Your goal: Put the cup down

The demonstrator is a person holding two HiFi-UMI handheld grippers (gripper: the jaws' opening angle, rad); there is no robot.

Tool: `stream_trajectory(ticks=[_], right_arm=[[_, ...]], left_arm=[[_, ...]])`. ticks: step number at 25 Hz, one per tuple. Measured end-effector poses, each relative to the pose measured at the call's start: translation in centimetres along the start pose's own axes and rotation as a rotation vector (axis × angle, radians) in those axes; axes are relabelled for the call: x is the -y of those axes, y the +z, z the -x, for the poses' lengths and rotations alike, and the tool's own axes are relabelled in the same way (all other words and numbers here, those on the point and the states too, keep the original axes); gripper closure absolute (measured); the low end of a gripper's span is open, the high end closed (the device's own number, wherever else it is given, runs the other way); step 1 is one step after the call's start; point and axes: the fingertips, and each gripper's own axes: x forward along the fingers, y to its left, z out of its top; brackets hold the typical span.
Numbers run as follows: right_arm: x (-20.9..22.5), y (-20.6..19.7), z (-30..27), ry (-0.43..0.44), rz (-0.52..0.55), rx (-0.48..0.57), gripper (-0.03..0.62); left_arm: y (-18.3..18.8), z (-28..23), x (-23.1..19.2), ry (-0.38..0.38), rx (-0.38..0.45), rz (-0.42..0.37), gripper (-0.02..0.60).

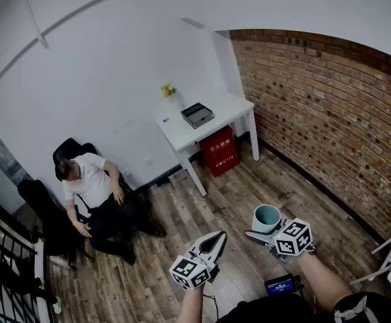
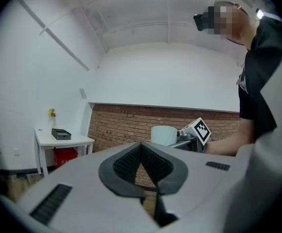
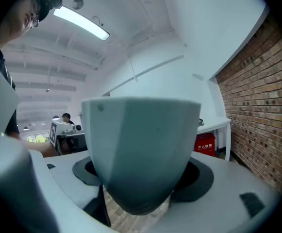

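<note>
A pale blue-grey cup [image 1: 266, 217] hangs upright in the air above the wooden floor, with my right gripper [image 1: 261, 229] shut on its lower body. In the right gripper view the cup [image 3: 141, 154] fills the middle between the two dark pads [image 3: 199, 178], and my right gripper [image 3: 143, 181] hides little of it. My left gripper [image 1: 217, 239] is lower and to the left, shut with nothing in it. The left gripper view shows its pads [image 2: 126, 161] meeting at the tip of my left gripper [image 2: 141, 148], with the cup [image 2: 164, 135] and the right gripper's marker cube [image 2: 199, 130] beyond.
A white table [image 1: 225, 106] stands at the far wall with a black box [image 1: 197, 115] and yellow flowers [image 1: 167, 89] on it, and a red box [image 1: 219, 151] beneath. A brick wall [image 1: 330, 113] runs along the right. A person [image 1: 91, 187] sits on a black chair at left.
</note>
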Motion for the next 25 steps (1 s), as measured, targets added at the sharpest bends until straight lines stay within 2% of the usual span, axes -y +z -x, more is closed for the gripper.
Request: stream_trajectory(ticks=[25], right_arm=[[-0.07,0.2,-0.05,0.018,-0.017,0.009,0.217]], left_arm=[[-0.24,0.06,0.14,-0.003,-0.003,0.001,0.574]])
